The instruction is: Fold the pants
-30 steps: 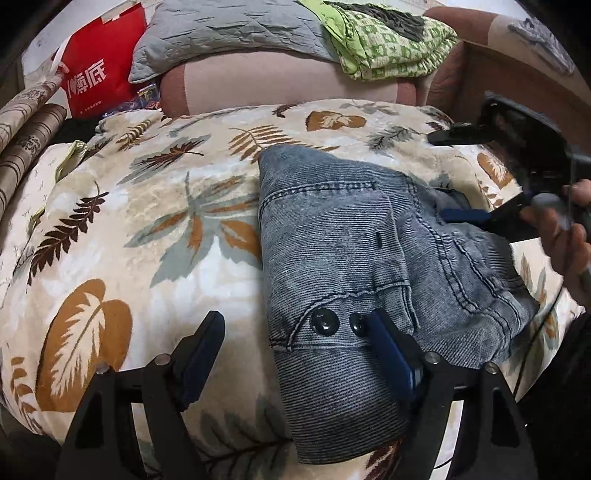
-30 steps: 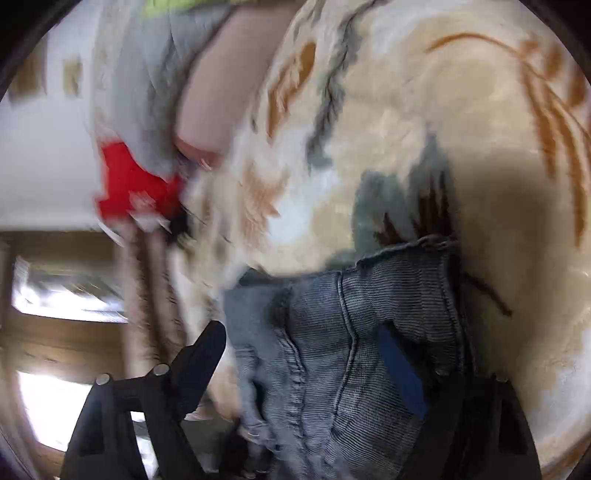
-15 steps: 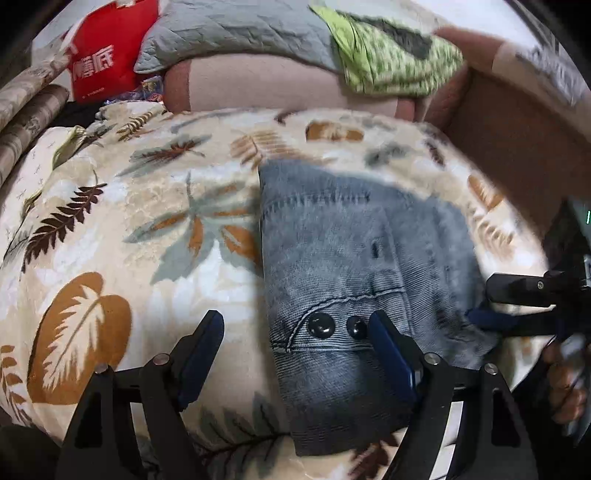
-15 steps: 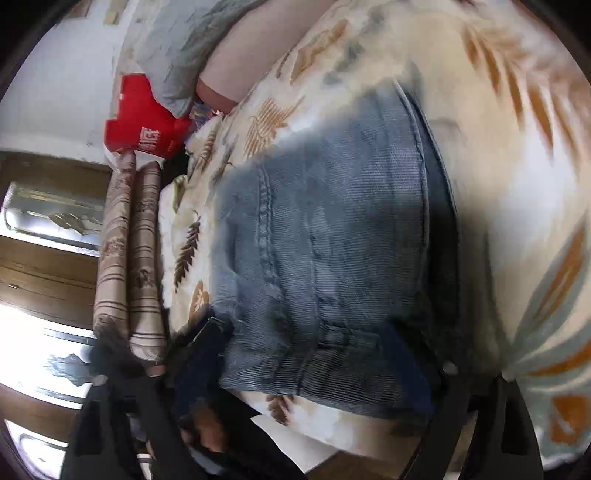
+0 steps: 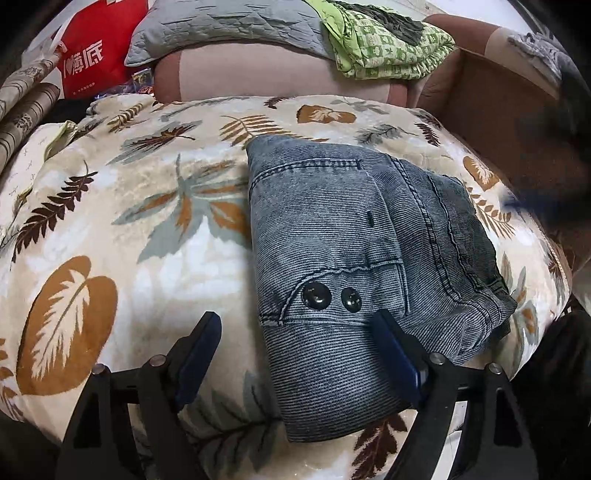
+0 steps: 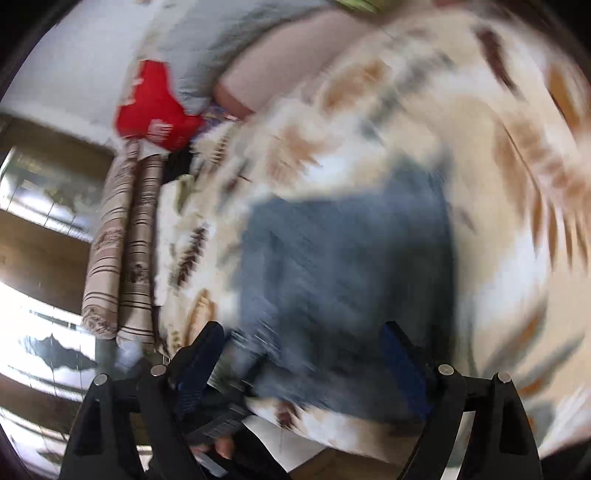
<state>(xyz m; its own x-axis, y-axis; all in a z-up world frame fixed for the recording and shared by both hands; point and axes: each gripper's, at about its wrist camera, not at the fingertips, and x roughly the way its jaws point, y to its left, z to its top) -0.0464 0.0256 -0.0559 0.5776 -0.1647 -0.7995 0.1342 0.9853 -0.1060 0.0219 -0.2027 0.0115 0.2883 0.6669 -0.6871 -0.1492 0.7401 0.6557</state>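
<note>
Folded grey-blue denim pants (image 5: pixel 332 266) lie on the leaf-print blanket (image 5: pixel 129 240), two dark snap buttons (image 5: pixel 316 297) facing me. My left gripper (image 5: pixel 295 325) hovers at the pants' near edge with its jaws opening. Its right finger (image 5: pixel 391 343) is over the denim, its left finger over the blanket, and nothing is pinched. The right wrist view is motion-blurred: my right gripper (image 6: pixel 303 332) is open above the pants (image 6: pixel 343 266), holding nothing. From the left wrist view it is a dark blur (image 5: pixel 543 184) at the right.
A pink bolster (image 5: pixel 258 70), a grey quilted pillow (image 5: pixel 221 22) and green folded cloth (image 5: pixel 388 44) lie at the bed's far end. A red bag (image 5: pixel 92 62) and rolled striped fabric (image 6: pixel 122 240) sit at the left. A brown wooden board (image 5: pixel 498 110) runs along the right.
My right gripper has drawn off the pants' right side and risen, rolling as it went, so its view is now blurred. The left gripper and the pants stay put.
</note>
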